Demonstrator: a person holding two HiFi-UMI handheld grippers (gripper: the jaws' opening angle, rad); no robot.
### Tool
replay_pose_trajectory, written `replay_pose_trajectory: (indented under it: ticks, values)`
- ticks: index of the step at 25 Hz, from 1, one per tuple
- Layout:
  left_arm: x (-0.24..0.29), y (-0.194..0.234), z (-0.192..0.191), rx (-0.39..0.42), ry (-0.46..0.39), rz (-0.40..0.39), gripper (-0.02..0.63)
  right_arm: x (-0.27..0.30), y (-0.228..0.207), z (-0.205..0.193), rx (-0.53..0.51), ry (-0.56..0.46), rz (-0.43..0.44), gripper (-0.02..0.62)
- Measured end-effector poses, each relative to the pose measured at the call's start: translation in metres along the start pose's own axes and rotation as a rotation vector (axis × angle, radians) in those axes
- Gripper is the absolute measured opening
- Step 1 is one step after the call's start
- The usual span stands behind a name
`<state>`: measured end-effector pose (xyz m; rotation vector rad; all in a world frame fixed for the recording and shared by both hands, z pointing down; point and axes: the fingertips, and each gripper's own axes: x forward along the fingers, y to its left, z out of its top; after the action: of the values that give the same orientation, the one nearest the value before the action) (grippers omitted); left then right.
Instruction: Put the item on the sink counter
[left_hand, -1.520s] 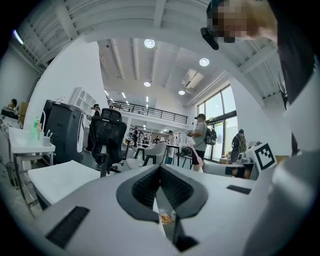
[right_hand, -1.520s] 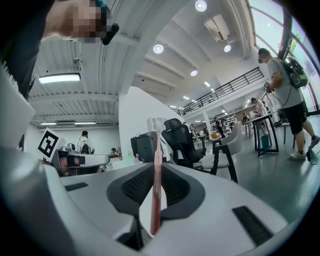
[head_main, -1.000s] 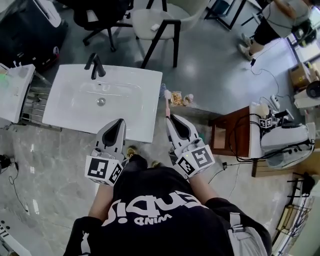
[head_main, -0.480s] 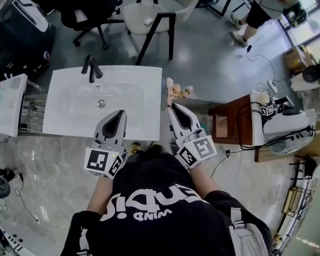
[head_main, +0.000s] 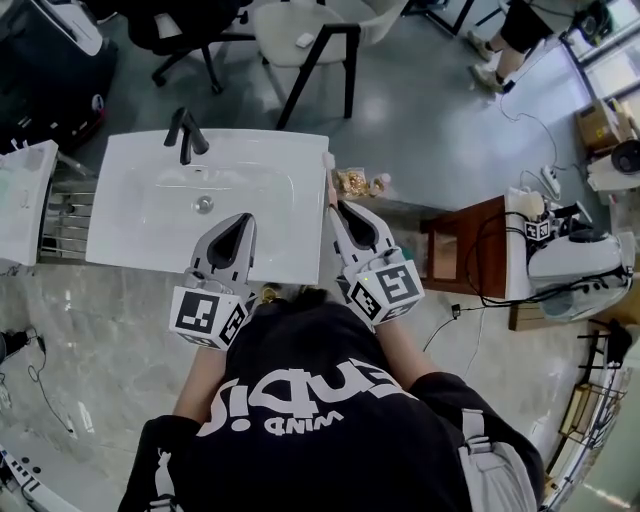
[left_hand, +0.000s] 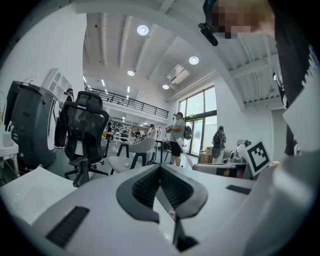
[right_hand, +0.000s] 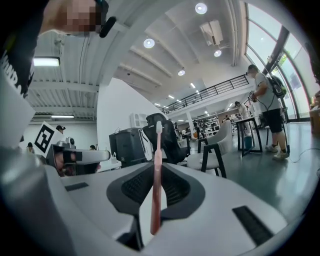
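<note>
While the person stands at the white sink bench (head_main: 290, 150), I see a shallow basin in its middle and a black tap (head_main: 186, 133) at its far edge. Beyond the bench the floor (head_main: 420, 110) is grey and glossy; on the person's side it is pale with a marble pattern. A pale chair (head_main: 300, 30) with black legs and a black office chair (head_main: 190, 25) stand behind the bench, and a brown wooden table (head_main: 470, 250) with cables is at the right. In the gripper views the room is high and white, with round ceiling lamps, a railed balcony and tall windows.

The right gripper (head_main: 337, 207) has its jaws closed on a pink toothbrush (right_hand: 157, 175). The handle is pinched between the pads, and the white head reaches out past the jaw tips. From above, the toothbrush (head_main: 329, 180) is just beside the right edge of the bench and does not lie on it. The left gripper (head_main: 243, 222) hovers over the near part of the bench with its jaws together and nothing between them.

The black shirt (head_main: 320, 400) carries large white letters that I cannot read with confidence. Each gripper has a cube (head_main: 205, 318) with black and white square markers.
</note>
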<state>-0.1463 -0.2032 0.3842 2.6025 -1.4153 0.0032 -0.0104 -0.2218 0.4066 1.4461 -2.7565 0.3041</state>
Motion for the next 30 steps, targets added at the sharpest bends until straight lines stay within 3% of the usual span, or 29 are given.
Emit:
replay_pose_trajectory:
  ticks: [12,30]
  values:
    - [0.019,-0.003,-0.006,0.015,0.021,-0.007,0.02,0.038,-0.037,-0.053,0.049,0.141,-0.04,0.061]
    - [0.045,0.017,-0.015,-0.012,0.048,0.02,0.02,0.099,-0.066,-0.156,0.006,0.434,-0.031,0.061]
